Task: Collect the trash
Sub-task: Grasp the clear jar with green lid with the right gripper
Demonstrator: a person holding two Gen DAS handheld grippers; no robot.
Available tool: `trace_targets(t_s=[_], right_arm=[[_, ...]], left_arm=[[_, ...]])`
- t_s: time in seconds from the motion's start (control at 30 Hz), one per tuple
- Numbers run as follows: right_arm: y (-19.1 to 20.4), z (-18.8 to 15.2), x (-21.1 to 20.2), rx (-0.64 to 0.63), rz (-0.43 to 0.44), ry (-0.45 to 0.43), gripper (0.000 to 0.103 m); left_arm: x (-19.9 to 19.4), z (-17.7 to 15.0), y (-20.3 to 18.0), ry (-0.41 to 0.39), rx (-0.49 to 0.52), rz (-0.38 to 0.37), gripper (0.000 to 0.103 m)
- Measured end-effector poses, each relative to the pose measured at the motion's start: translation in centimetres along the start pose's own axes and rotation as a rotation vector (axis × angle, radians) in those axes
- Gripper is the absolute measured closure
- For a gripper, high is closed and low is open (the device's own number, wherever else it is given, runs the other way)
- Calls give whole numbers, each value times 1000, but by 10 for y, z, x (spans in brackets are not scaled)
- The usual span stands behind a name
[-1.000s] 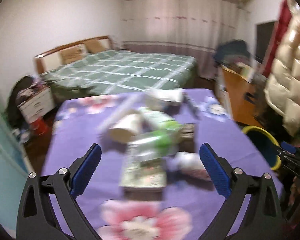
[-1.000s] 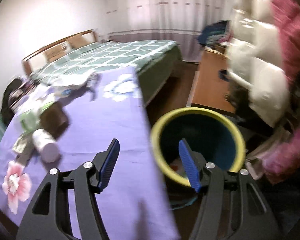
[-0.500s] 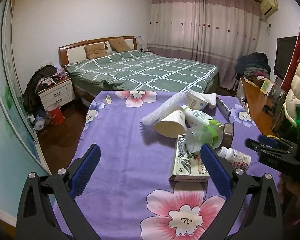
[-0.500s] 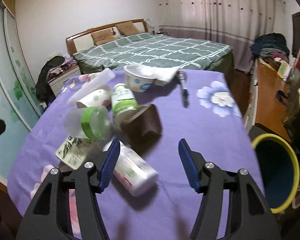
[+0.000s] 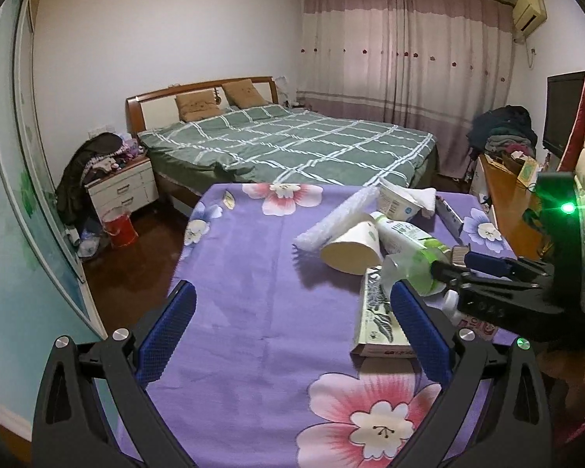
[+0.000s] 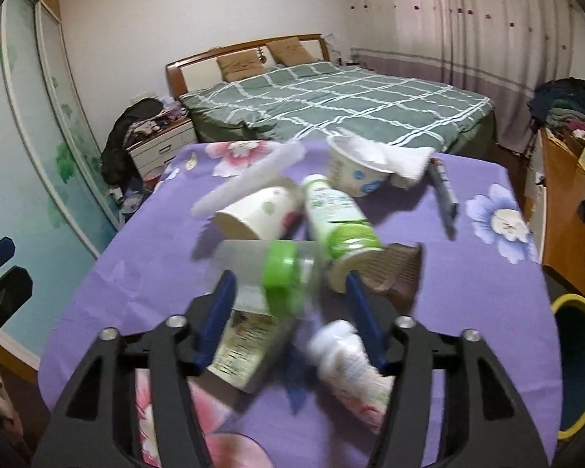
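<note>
Left wrist view: the left tool [image 5: 292, 327] gapes wide over the purple flowered bench [image 5: 253, 292], gripping nothing. Right of centre lies the trash: a white paper cup [image 5: 353, 247], a green-capped clear plastic jar [image 5: 411, 271] and a flat printed carton [image 5: 378, 312]; its print is too small to read.

Right wrist view: the right tool [image 6: 292, 312], jaws spread, straddles the blurred jar [image 6: 280, 277]. A yellow-rimmed bin [image 6: 577, 366] sits at lower right.

Even, rather dim indoor light falls from overhead, leaving soft shadows under the trash on the purple tablecloth [image 5: 245, 273]. The left wrist view is sharp; the right wrist view smears the clear jar [image 6: 280, 277] and white bottle [image 6: 347, 358]. Fisheye bending curves the walls, corners vignette black, and a green indicator light [image 5: 566, 207] flares.
</note>
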State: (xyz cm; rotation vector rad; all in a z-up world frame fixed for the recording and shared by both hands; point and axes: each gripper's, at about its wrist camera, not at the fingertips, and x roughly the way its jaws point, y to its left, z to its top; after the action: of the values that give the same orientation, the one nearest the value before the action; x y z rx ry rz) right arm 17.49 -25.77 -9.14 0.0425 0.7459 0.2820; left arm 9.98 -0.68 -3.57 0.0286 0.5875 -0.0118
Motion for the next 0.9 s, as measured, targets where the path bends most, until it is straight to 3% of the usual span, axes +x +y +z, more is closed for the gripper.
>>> trace_targets(t_s=[0.2, 0.37, 0.47, 0.53, 0.9], right_arm=[[15, 1, 18, -9, -51, 11, 20], [18, 0, 33, -4, -76, 37, 20], [17, 0, 42, -3, -98, 57, 20], [14, -1, 45, 8, -90, 66, 35], [-3, -2, -2, 23, -46, -5, 36]], left_arm=[[3, -4, 10, 9, -23, -1, 5], [5, -7, 11, 15, -24, -15, 5], [6, -8, 9, 19, -18, -23, 5], [8, -9, 9, 22, -17, -26, 5], [15, -9, -6, 39, 9, -51, 5]])
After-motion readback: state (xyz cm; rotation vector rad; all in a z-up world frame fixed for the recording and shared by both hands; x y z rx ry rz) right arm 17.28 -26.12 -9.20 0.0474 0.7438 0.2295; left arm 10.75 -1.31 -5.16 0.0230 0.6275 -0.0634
